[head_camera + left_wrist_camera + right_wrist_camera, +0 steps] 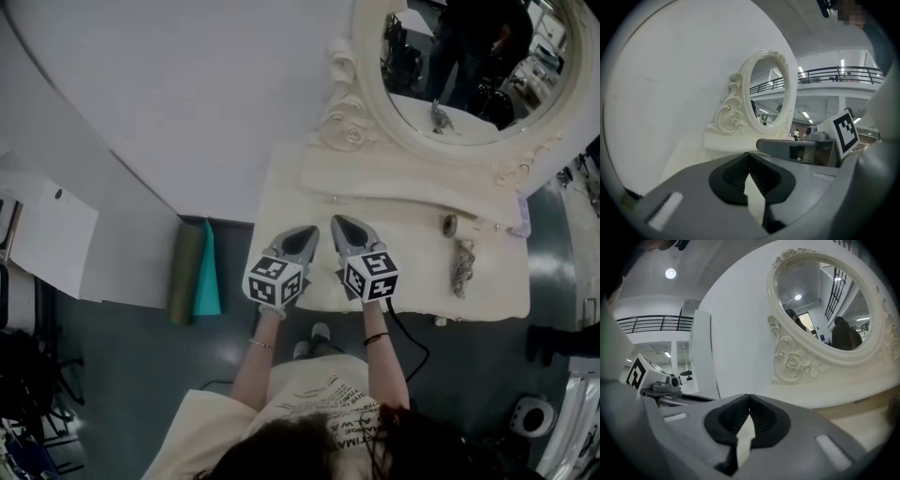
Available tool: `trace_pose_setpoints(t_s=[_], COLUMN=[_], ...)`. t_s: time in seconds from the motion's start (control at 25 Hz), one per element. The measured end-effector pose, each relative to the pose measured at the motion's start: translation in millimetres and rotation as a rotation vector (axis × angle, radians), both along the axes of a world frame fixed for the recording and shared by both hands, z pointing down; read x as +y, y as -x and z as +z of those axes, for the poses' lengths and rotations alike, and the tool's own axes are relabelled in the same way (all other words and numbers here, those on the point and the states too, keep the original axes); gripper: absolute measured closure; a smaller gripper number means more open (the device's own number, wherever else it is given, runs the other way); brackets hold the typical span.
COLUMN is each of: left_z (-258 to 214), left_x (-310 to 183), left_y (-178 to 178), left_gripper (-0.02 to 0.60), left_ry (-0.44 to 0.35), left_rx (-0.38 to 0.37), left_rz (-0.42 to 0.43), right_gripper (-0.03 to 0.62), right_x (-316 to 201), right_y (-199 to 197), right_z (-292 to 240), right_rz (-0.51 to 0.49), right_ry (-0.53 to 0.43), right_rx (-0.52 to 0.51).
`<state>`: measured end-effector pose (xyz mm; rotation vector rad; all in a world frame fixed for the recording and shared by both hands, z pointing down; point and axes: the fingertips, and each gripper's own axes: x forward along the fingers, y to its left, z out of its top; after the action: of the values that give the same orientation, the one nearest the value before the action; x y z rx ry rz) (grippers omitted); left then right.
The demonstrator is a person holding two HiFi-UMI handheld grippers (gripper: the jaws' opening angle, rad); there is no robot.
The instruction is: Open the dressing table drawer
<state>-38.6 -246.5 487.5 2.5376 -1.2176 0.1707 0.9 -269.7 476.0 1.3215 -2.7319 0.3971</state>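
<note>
Both pinched shut and empty, left claw and right claw over the desk; I'd drop lower and spread one for the drawer.

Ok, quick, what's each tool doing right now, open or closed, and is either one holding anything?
Left tool: closed, holding nothing.
Right tool: closed, holding nothing.
</note>
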Motion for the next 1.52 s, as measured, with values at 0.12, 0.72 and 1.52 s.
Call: trace_pose_setpoints(t_s=[0.12,0.72,1.52], left_z=[7.2,41.6,79.0], left_x=[-11.0,-41.4,-68.7], left_y=[0.3,-5.5,5.3], left_gripper=[0.594,0.594,0.594], left_ry=[0.014,0.110,0.192], left_rx=[-0.006,-0.025,-0.035], left_rz=[-0.009,0.014,0.045], right_gripper=[0.591,0.591,0.525], right_x=[-10.1,-47.3,-90.4], right_y=[0.8,-7.7,-8.5], right_z=[10.6,50.8,106.1], right_rz=[-0.012,0.077,0.252], right_ry=[0.024,0.119,0.252], right_rx=[0.008,0.037,0.104])
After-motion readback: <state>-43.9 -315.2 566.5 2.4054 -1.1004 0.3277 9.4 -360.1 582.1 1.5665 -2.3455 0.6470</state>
